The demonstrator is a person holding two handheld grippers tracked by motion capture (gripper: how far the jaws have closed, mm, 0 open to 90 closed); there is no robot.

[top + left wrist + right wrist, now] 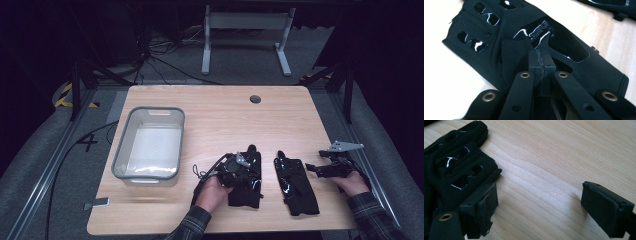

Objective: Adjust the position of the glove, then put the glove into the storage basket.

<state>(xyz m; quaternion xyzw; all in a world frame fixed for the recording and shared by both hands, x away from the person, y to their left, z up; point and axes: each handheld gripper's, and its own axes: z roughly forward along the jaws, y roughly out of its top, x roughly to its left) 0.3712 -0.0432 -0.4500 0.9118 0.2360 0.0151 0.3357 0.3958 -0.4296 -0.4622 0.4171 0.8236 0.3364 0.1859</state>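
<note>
From my seat, the bin [148, 145] at the left of the table [210, 107] holds no glove that I can see, so I judge the work to be at its start: if the gloves are meant for the bin, neither has gone in.

Next, the left gripper [239, 165] sits on top of the left glove [248, 175], which lies flat near the front edge, just right of the bin. In the left gripper view the jaws are pressed together, their tips meeting on a raised fold of the left glove [499, 37] beside its glossy patch. I take that as a pinch on the fabric, with the glove not yet lifted clear.

The right glove [295, 186] lies just beside the first, apart from it, fingers pointing away from me.

Farthest right, the right gripper [325, 169] rests by the glove's right edge. Its jaws stand wide apart over bare wood, the right glove [454, 167] touching or nearly touching the outer side of one jaw, not between them. It needs to shift sideways before closing.
</note>
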